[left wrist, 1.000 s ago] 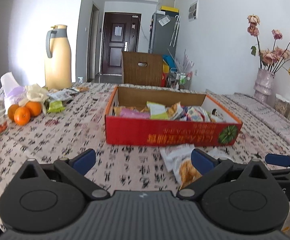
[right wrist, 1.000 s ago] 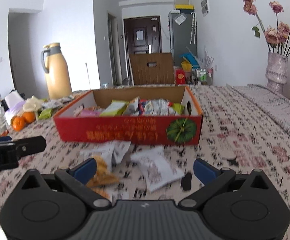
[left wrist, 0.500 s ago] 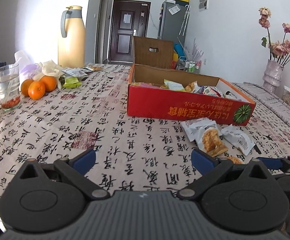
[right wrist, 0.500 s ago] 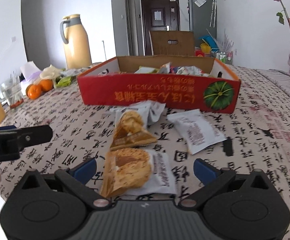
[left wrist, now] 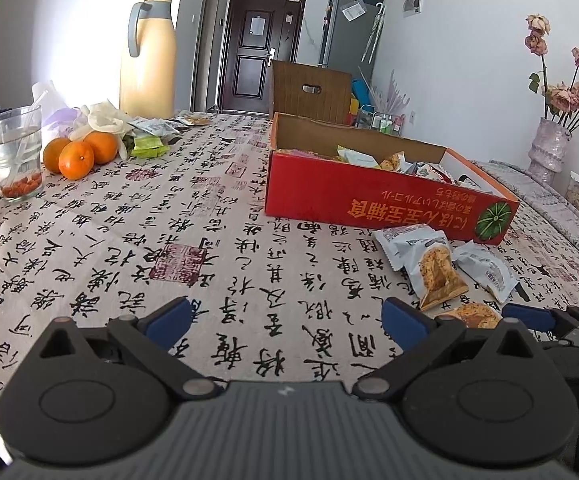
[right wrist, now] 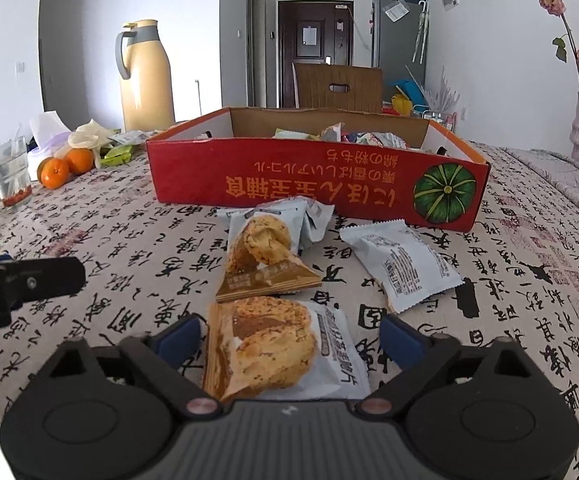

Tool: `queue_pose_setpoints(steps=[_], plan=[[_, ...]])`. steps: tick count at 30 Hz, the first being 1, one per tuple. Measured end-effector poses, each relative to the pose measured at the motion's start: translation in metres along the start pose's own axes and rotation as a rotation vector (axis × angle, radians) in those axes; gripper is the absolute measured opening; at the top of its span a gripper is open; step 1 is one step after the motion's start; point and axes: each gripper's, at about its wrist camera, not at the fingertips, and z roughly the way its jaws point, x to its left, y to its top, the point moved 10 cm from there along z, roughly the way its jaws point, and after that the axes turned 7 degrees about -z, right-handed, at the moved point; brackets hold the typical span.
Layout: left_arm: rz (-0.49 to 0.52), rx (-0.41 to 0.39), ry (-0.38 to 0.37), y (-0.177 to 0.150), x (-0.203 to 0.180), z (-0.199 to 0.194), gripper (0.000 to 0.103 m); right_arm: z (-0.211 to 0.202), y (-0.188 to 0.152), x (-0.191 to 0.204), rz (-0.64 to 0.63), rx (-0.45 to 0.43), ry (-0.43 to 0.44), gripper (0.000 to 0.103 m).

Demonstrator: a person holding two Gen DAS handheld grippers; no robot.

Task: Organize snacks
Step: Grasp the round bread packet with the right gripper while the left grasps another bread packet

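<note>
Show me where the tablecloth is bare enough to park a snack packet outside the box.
The widest bare stretch lies between the oranges and the red box, running toward the left gripper. The cloth right of the box also looks free. Crowded: in front of the box, where loose packets cluster, one between the open right gripper.

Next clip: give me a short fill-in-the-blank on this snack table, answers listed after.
1. The snack packet between the right hand-held gripper's fingers lies on the ____.
2. The cardboard box behind the loose packets is coloured ____.
3. The picture on the box's front shows a green ____.
4. Beside the drinking glass lie three ____.

Answers: tablecloth; red; pumpkin; oranges
</note>
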Motion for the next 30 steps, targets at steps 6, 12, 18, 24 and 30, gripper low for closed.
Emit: queue_pose_setpoints(steps=[6, 12, 18, 24, 30], plan=[[-0.011, 0.003, 0.004, 0.001, 0.003, 0.000, 0.103, -0.002, 0.002, -0.001, -0.004, -0.008, 0.009, 0.069], [-0.002, 0.001, 0.006, 0.001, 0.002, -0.001, 0.103, -0.004, 0.002, -0.003, 0.000, -0.017, 0.017, 0.059], [0.007, -0.003, 0.014, 0.003, -0.004, -0.001, 0.103, -0.008, 0.003, -0.007, 0.014, -0.034, 0.034, 0.053], [0.020, -0.002, 0.016, 0.006, -0.013, 0.002, 0.103, -0.019, 0.009, -0.026, 0.054, -0.082, 0.021, 0.053], [0.048, 0.011, 0.008, 0.009, -0.034, 0.010, 0.103, -0.026, 0.013, -0.057, 0.098, -0.120, -0.014, 0.053]])
